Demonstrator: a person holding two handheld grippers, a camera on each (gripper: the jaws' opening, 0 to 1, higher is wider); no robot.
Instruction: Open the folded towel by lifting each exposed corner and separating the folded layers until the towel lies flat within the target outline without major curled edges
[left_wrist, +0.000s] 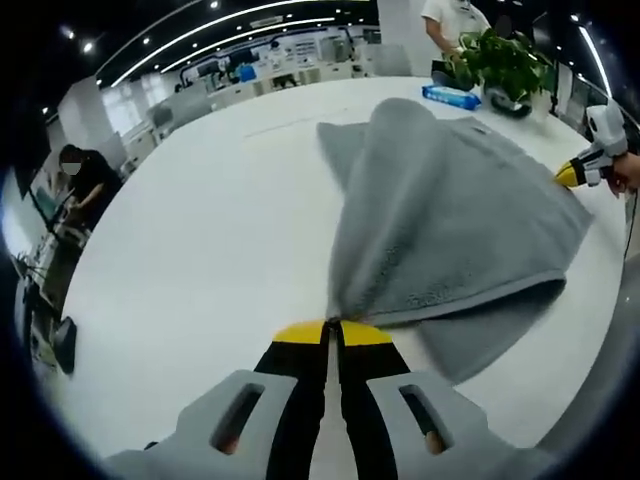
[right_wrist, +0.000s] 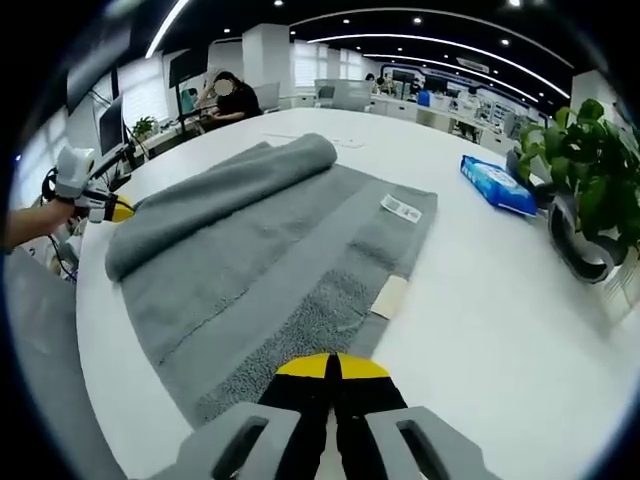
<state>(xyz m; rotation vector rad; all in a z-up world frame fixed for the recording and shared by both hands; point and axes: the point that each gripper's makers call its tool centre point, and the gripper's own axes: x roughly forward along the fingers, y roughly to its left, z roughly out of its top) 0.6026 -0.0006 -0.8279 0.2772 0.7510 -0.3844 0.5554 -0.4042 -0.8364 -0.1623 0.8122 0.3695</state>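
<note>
Left gripper view: your left tool (left_wrist: 333, 328) pinches a corner of the grey towel (left_wrist: 450, 220), lifting it off the white desk (left_wrist: 200, 260).

Right gripper view: your right tool (right_wrist: 332, 364) is pressed together on the towel's (right_wrist: 250, 260) near edge; potted plant (right_wrist: 585, 190) and blue packet (right_wrist: 497, 184) stand well apart.

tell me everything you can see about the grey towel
The grey towel is thick terry cloth with a flat woven band running along it and a small white label near one edge. It lies on the white table, partly opened, one layer lifted and draped into a soft roll. The left hand-held gripper is shut on a towel corner, raising the cloth into a peak. The right hand-held gripper looks shut at the opposite edge. A pale tan tag pokes out from under the towel's side.
</note>
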